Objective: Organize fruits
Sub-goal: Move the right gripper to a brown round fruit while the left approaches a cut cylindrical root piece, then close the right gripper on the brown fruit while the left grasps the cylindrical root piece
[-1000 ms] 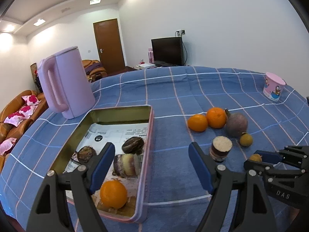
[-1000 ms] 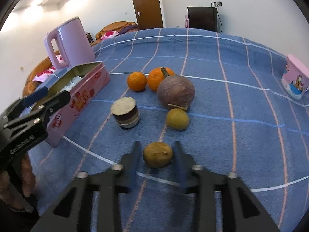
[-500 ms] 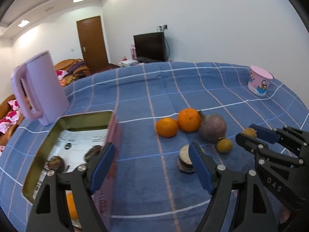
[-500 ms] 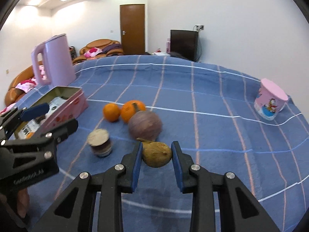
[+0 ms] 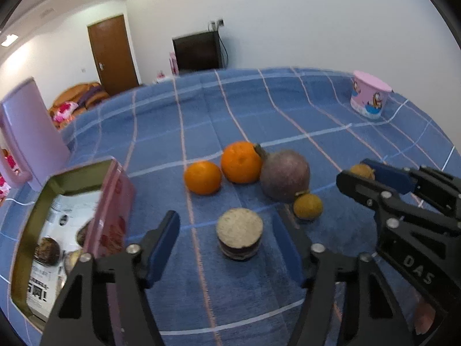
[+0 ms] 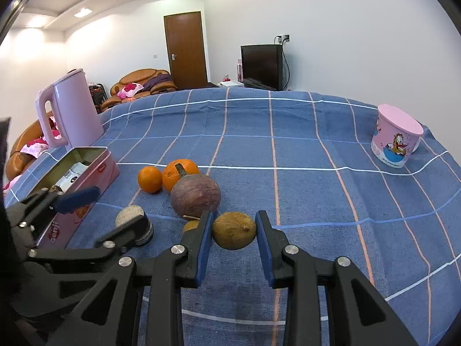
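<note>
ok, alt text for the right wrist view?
The right tongs grip a small brownish-yellow fruit above a blue checked tablecloth. Behind it lie a purple round fruit and two oranges; at left, the left tongs are closing around a cut brown chunk near a pink tin.

Right tool (image 6: 234, 232) clamped on brown-yellow fruit (image 6: 234, 230), lifted off blue checked counter (image 6: 302, 150). Left tool (image 6: 109, 216) closing around cut taro piece (image 6: 133, 221). 2 oranges (image 6: 149, 179), purple round fruit (image 6: 195, 196), pink tin (image 6: 86, 170), kettle (image 6: 70, 109), pink cup (image 6: 396, 141).
</note>
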Tool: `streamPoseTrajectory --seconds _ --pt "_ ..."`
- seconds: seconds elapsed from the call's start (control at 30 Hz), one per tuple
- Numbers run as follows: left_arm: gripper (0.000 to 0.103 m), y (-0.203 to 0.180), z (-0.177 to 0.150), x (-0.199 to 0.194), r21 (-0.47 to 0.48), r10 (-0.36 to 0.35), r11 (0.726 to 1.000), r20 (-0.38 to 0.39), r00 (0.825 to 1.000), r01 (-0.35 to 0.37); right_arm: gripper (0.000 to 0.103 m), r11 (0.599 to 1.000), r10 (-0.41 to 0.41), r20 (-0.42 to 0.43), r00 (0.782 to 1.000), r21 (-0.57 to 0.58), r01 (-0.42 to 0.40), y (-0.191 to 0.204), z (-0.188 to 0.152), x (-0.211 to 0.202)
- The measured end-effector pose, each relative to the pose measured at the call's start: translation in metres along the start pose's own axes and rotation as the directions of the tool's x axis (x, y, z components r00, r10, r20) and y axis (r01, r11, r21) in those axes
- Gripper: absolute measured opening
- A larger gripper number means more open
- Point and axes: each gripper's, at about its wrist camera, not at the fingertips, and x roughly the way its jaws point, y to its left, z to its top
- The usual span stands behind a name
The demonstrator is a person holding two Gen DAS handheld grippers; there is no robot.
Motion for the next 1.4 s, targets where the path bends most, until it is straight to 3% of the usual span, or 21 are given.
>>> streamPoseTrajectory --seconds 0.13,0.2,0.7,1.4 --pt "0.04 0.003 0.0 0.009 -0.02 -0.056 0.998 -0.045 0.997 0.055 0.032 1.0 0.02 -0.013 1.0 -0.007 -0.02 0.002 0.0 0.003" --pt "0.036 0.003 0.0 0.009 -0.027 -0.078 0.997 -0.046 0.996 0.077 0.032 0.999 0.029 -0.023 0.999 -0.015 -0.029 0.003 0.0 0.005" --pt "0.036 0.003 -0.003 -0.014 -0.015 -0.012 1.0 0.067 0.998 0.013 0.032 0.996 0.074 0.028 0.997 -0.041 -0.073 0.007 -0.001 -0.005" --pt "0.036 0.009 -0.005 -0.03 -0.05 0.012 0.999 0.157 0.987 -0.004 0.032 0.992 0.107 0.121 0.987 -0.073 -0.099 0.012 -0.004 -0.023"
